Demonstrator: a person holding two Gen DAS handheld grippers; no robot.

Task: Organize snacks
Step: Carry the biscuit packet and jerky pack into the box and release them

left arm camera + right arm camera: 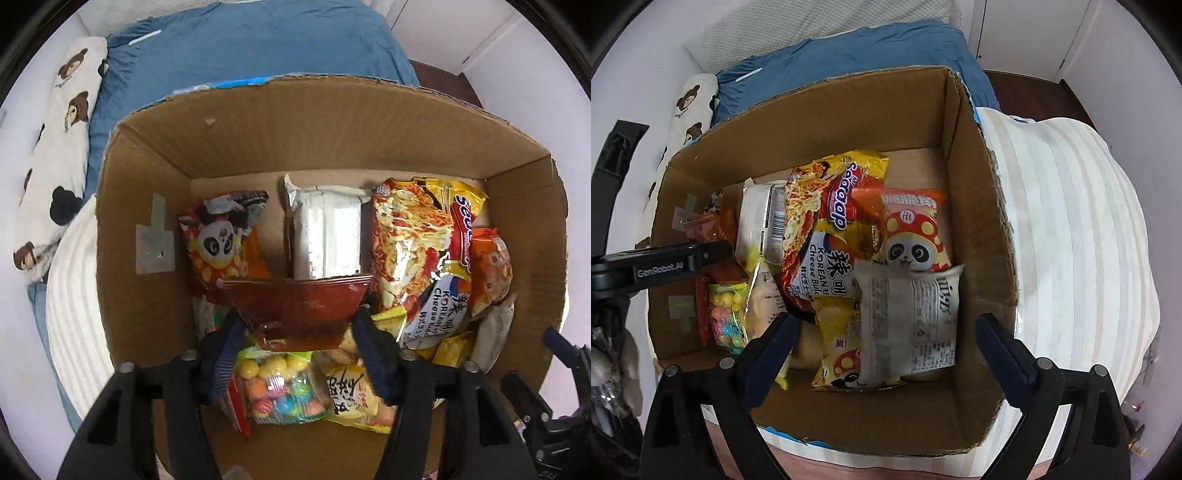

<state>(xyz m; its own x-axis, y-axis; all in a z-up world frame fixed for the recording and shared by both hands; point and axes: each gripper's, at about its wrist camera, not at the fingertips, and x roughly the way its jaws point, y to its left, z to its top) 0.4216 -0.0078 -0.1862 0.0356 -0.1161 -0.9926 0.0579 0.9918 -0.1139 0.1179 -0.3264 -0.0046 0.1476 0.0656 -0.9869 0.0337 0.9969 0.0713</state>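
A: Red packet [295, 310], lower centre over the box [147, 206]: does the left gripper [295, 343] have it?
B: Its jaws flank it; grip unclear. Light, crinkly, slippery: pinch the sealed edge. Right gripper [882, 350] gapes empty.

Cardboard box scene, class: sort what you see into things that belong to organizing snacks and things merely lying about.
Belongs to the job:
cardboard box
red packet between the left gripper fingers
noodle packet
panda snack bag
candy bag
right gripper, open

Lying about:
blue bedding
bear-print pillow
striped cushion
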